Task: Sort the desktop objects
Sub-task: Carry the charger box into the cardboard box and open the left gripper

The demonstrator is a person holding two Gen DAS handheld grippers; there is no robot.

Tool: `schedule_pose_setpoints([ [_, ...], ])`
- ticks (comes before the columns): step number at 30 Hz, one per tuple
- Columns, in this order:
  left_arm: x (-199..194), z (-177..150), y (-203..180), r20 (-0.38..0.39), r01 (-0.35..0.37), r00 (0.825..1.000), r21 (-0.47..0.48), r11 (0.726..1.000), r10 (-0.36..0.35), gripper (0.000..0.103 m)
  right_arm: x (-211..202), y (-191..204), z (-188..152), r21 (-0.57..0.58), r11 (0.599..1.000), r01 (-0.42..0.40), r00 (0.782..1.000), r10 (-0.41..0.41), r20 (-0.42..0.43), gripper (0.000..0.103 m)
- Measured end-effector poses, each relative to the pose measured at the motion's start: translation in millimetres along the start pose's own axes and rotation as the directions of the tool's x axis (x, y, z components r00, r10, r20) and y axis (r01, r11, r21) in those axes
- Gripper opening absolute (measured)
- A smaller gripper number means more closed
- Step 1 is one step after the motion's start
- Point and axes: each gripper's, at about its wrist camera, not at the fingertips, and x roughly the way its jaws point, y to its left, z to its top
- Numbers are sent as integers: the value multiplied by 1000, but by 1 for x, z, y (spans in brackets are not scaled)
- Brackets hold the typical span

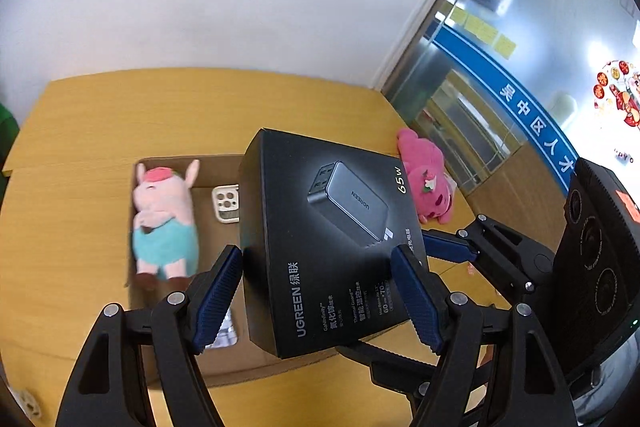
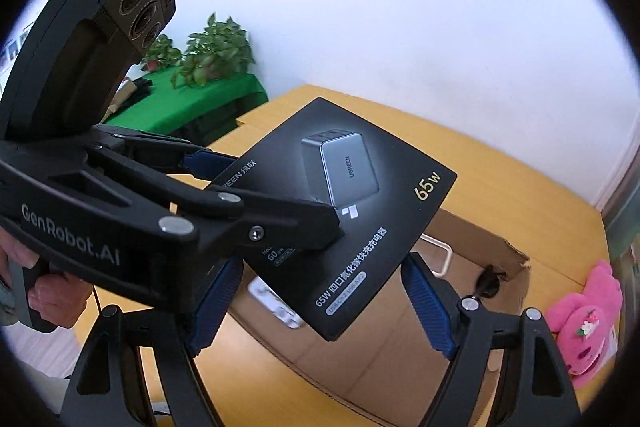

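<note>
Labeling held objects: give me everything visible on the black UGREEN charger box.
The black UGREEN charger box is a flat matte cardboard carton. Its top face shows a grey multi-port charger, white UGREEN lettering with Chinese text, and "65W" in gold. It looks closed and undamaged, tilted, and lifted clear above the open cardboard box on the yellow table. The left gripper and right gripper each clamp it by opposite edges with blue ribbed fingers.
</note>
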Motion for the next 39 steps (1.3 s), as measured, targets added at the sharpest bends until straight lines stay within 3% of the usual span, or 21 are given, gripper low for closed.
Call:
schedule_pose_setpoints([
  [7,90,5,12,-109,14,994,-56,998,-20,80,56,-53,-23,85,995,-47,994,56,-98,81],
  [10,133,3,31,-164,12,986,-109,994,-29,80,111,-73,-17,107,992,-73,983,90,-162,81],
  [18,223,-18,71,-308,-38,951,-174,984,-18,79,210,-98,-62,148,981,-122,933,164,-320,81],
  [24,259,-38,81,-383,-63,923,-212,975,-23,79,245,-103,-85,160,977,-141,900,193,-391,81],
  [31,268,-43,82,-413,-96,911,-227,969,-7,79,255,-96,-94,154,980,-129,878,185,-441,82],
  [33,260,-41,75,-422,-120,906,-195,973,27,79,250,-97,-90,170,982,-78,881,147,-449,82],
  [36,226,-34,59,-364,-133,928,-123,983,80,80,222,-96,-76,204,979,-5,898,95,-430,82],
  [39,172,-23,32,-233,-199,954,-21,980,189,80,188,-90,-62,225,974,32,905,67,-419,82],
])
